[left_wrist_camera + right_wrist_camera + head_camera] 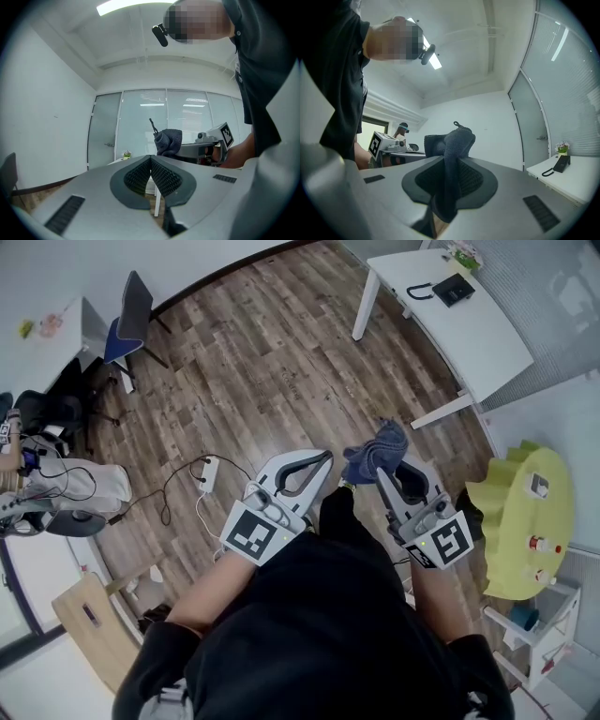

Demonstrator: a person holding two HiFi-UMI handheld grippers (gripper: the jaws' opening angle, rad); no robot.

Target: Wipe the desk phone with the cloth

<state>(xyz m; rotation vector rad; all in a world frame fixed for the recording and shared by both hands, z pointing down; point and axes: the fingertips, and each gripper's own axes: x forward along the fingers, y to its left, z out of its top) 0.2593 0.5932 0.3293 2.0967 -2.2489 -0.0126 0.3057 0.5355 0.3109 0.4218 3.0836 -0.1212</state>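
- Stands on a wood-plank floor [281, 362] with both tools raised in front of the body, side by side.
- Clamps a dark blue cloth [377, 451] [452, 140] in the right tool [384, 472] [449, 165], jaws pressed onto a fold of it, with the bulk bunched above the tips and a narrow strip hanging down between the pads.
- Holds the left tool [323, 457] [150, 161] clenched on nothing, ribbed pads meeting at the tips, just left of the cloth and not touching it.
- Shows the same cloth [169, 140] past the left tool's tips in the left gripper view.
- Has the desk phone [453, 289] [560, 163] far off to the right on a white table [487, 338], dark handset cord looped at its left, well apart from both tools and the cloth.
- Includes a white power strip [210, 474] with its cable on the floor to the left of the left tool.
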